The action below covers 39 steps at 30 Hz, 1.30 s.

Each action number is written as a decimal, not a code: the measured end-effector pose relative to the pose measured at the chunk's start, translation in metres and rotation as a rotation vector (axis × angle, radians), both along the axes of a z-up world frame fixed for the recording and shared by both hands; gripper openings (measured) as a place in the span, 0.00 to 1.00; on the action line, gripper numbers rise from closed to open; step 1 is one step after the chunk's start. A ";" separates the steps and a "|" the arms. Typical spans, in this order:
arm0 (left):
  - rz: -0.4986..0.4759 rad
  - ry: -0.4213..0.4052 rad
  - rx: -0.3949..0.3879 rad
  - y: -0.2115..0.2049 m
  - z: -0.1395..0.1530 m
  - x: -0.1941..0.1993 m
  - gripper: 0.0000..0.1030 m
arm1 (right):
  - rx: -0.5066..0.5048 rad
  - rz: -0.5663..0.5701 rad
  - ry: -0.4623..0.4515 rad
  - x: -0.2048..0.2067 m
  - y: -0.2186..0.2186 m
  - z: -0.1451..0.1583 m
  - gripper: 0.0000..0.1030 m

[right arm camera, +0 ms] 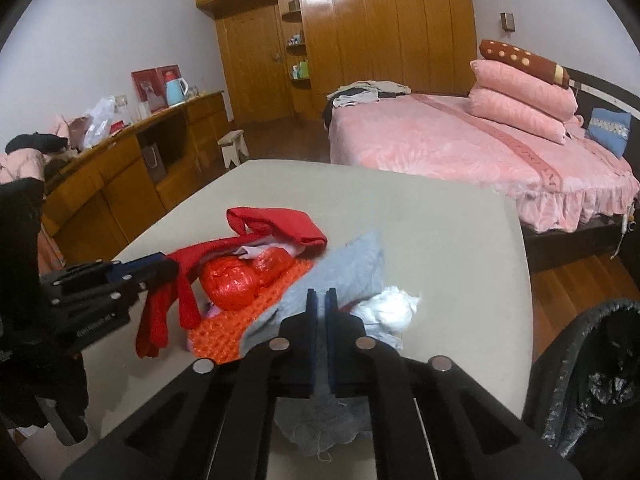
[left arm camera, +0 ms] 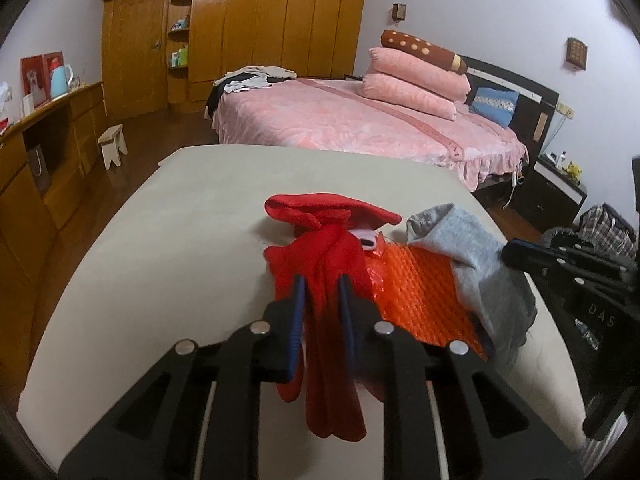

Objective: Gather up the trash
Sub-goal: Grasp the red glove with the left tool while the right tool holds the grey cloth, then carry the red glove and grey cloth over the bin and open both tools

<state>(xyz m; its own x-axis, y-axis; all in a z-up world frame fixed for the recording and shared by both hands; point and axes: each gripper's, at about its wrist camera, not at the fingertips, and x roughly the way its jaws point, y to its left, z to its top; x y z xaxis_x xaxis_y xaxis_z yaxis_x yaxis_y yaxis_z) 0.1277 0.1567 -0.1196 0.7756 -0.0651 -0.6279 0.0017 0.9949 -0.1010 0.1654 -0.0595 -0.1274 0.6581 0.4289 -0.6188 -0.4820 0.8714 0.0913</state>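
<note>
— Red cloth [left arm camera: 320, 280] is what the left gripper [left arm camera: 322, 282] has: its jaws are clamped on a bunched fold of it, and the loose end hangs down between the black arms toward the camera.

— And the right gripper [right arm camera: 320, 296]?

— Its jaws stand almost together with a thin slit between them, over the grey cloth [right arm camera: 336, 276]. Whether they pinch that cloth I cannot tell.

— Where is the trash lying?

— All in one heap on the pale bench [left arm camera: 160, 220]. An orange bubble-wrap sheet [left arm camera: 420, 292] lies flat under the cloths, and a crumpled red plastic ball [right arm camera: 230, 286] sits on it, touching the red cloth. A white wad [right arm camera: 386, 308] rests just beside the grey cloth, to the right of the right gripper's jaws.

— Any bin in sight?

— Yes, a bin lined with a black bag [right arm camera: 592, 364] stands off the bench's right edge, low in the right wrist view.

— Behind all that?

— A bed with a pink cover [left arm camera: 340, 120] and stacked pink pillows [left arm camera: 416, 80], and a wooden wardrobe [left arm camera: 260, 20] against the far wall.
</note>
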 end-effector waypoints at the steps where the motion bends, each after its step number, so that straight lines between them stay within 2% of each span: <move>1: 0.001 0.005 0.001 0.000 -0.002 0.001 0.16 | -0.009 -0.002 0.001 0.001 0.002 -0.001 0.04; 4: 0.012 0.029 -0.008 0.003 -0.008 0.005 0.22 | -0.048 -0.011 0.032 0.004 0.006 -0.010 0.07; 7: 0.022 0.039 -0.010 0.006 -0.013 0.007 0.38 | -0.038 -0.031 0.038 0.002 0.004 -0.010 0.22; 8: 0.021 0.041 -0.012 0.007 -0.014 0.008 0.39 | -0.033 -0.034 0.034 0.001 0.003 -0.009 0.24; 10: 0.019 0.047 -0.020 0.009 -0.016 0.010 0.37 | -0.023 -0.028 0.030 -0.001 0.005 -0.007 0.26; 13: 0.012 0.053 -0.036 0.011 -0.018 0.012 0.22 | -0.024 -0.002 0.029 -0.005 0.014 -0.006 0.30; 15: 0.011 0.048 -0.035 0.012 -0.017 0.010 0.21 | -0.022 0.014 0.041 -0.007 0.018 -0.008 0.32; 17: 0.008 0.047 -0.034 0.013 -0.017 0.008 0.20 | -0.040 0.021 0.044 -0.009 0.025 -0.011 0.44; 19: 0.008 0.045 -0.033 0.014 -0.016 0.007 0.20 | -0.066 0.018 0.042 -0.011 0.030 -0.014 0.46; 21: 0.010 0.041 -0.036 0.014 -0.016 0.007 0.18 | -0.089 0.015 0.043 -0.011 0.033 -0.017 0.45; 23: 0.011 0.033 -0.038 0.015 -0.012 0.006 0.18 | -0.123 0.005 0.042 -0.008 0.035 -0.020 0.28; 24: 0.010 0.026 -0.036 0.015 -0.010 0.006 0.18 | -0.127 0.001 0.047 -0.007 0.035 -0.021 0.25; 26: 0.007 0.017 -0.034 0.014 -0.006 0.005 0.16 | -0.115 -0.002 0.065 -0.004 0.031 -0.022 0.09; 28: 0.004 0.011 -0.028 0.012 -0.003 0.003 0.15 | -0.096 0.004 0.063 -0.005 0.029 -0.018 0.03; 34: 0.008 -0.021 -0.044 0.010 0.013 -0.001 0.14 | -0.012 0.023 0.006 -0.009 0.019 0.011 0.03; 39: 0.003 -0.075 -0.047 0.009 0.038 -0.008 0.14 | 0.077 0.022 -0.011 -0.007 0.009 0.036 0.03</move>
